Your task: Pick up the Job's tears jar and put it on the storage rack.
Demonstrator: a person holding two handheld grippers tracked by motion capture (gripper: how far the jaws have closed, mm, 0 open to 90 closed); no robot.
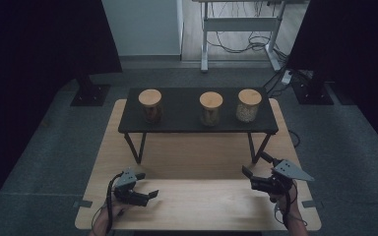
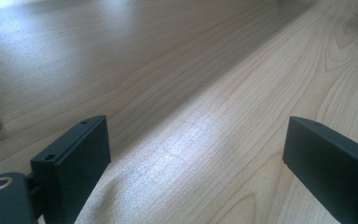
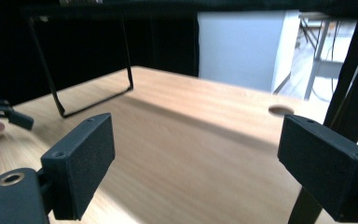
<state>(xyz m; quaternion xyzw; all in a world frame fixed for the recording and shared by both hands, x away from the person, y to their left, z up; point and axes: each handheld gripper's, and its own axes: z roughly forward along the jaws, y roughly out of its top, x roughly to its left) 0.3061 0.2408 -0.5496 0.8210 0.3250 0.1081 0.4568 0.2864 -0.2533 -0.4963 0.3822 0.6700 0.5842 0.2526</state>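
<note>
Both tools, left [image 1: 150,194] and right [image 1: 250,175], hover spread and empty over bare table [image 1: 197,206] near its front edge.

Pale wooden table [image 1: 192,162] on grey carpet floor [image 1: 44,147], dimly lit. Black curtains [image 1: 34,39] at both sides. Behind, white wall [image 1: 142,24], a white-framed desk [image 1: 241,29] on lighter flooring with loose cables [image 1: 241,44] under it

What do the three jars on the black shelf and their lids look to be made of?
The left jar, middle jar and right jar look like clear glass: their contents show through. Their lids look like pale, matte wood or bamboo. The shelf seems matte black with thin metal legs.
</note>
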